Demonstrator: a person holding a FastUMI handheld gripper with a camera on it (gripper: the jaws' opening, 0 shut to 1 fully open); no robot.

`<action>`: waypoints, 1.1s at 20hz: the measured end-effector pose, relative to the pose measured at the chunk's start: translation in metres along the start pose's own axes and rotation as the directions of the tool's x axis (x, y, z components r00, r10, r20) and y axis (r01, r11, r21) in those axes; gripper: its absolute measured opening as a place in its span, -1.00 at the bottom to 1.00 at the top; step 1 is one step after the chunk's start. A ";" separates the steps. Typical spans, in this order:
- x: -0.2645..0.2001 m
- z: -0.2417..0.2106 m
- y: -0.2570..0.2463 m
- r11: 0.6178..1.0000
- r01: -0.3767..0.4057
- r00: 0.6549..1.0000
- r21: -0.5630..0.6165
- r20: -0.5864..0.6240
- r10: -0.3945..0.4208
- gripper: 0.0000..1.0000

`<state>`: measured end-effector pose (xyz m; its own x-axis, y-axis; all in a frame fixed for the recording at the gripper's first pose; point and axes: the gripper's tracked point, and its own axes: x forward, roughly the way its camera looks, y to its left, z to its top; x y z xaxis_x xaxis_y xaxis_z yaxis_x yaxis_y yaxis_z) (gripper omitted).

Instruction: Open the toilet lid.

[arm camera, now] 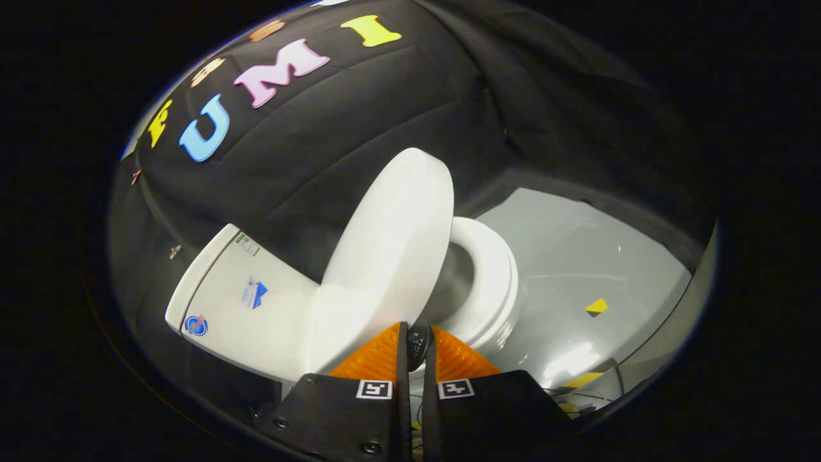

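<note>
Lid (pixel 385 256) stands raised, tilted off the seat (pixel 490 282), at twelve o'clock just beyond the gripper (pixel 415 343), whose fingers sit nearly closed with only a slim gap; whether they pinch the lid's edge is hidden. Tank (pixel 247 298) lies at ten o'clock.

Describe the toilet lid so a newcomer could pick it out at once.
Find the white toilet against the black cloth wall, its tank on one side. The toilet lid is the solid white oval raised partway, just beyond the gripper, whose fingers are nearly closed. Unlike the ring-shaped seat beneath, it has no hole.
</note>
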<state>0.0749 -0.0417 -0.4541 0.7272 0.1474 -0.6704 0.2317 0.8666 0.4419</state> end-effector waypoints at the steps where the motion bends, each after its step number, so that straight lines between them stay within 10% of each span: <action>1: -0.006 0.005 0.012 0.999 0.003 1.000 -0.052 0.011 -0.002 -0.77; 22: -0.059 0.004 0.248 0.852 -0.121 0.976 -0.510 0.093 0.195 -0.77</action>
<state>0.0921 0.1626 -0.3028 0.8153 0.2682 -0.5132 -0.2200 0.9633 0.1540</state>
